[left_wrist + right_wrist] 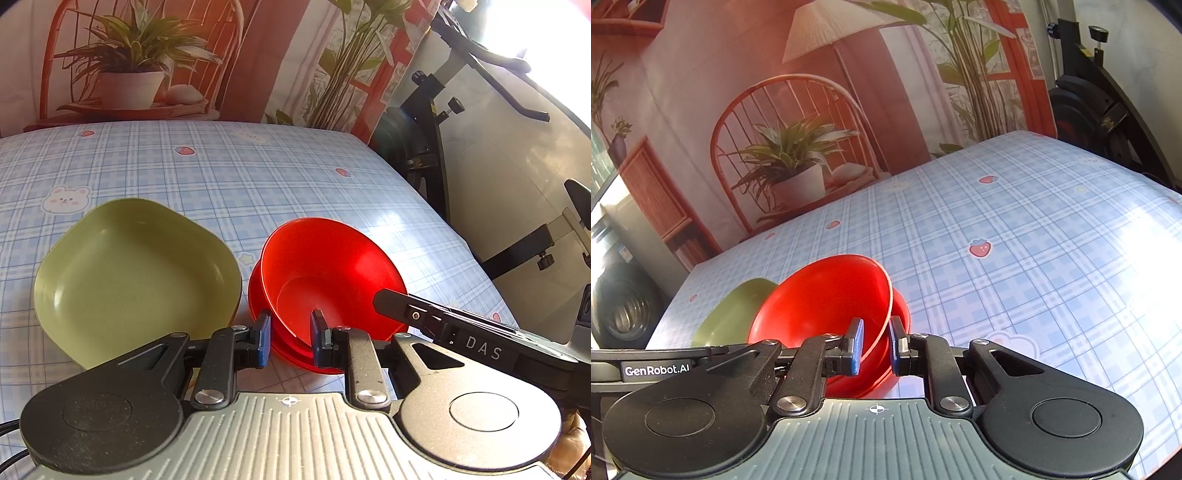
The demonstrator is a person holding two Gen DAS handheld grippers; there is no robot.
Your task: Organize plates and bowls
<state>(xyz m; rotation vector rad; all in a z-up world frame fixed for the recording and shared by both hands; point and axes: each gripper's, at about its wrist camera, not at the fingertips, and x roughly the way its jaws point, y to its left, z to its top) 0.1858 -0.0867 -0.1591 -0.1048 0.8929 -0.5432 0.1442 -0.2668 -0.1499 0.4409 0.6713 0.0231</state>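
Note:
A red bowl (332, 266) (820, 302) leans tilted inside a second red dish (258, 295) (903, 310) on the checked tablecloth. My left gripper (290, 338) is shut on the bowl's near rim, one pad inside the bowl and one outside. My right gripper (874, 347) is shut on the rim at the bowl's other side; in the left wrist view it reaches in from the right (380, 299). A green squarish plate (136, 277) (731, 317) lies flat just left of the red pair, touching neither gripper.
The blue checked tablecloth (221, 166) stretches away bare behind the dishes. Its right edge drops off beside a black exercise bike (436, 110). A printed backdrop of a chair and plants hangs behind the table. A dark drum (624, 310) stands past the left edge.

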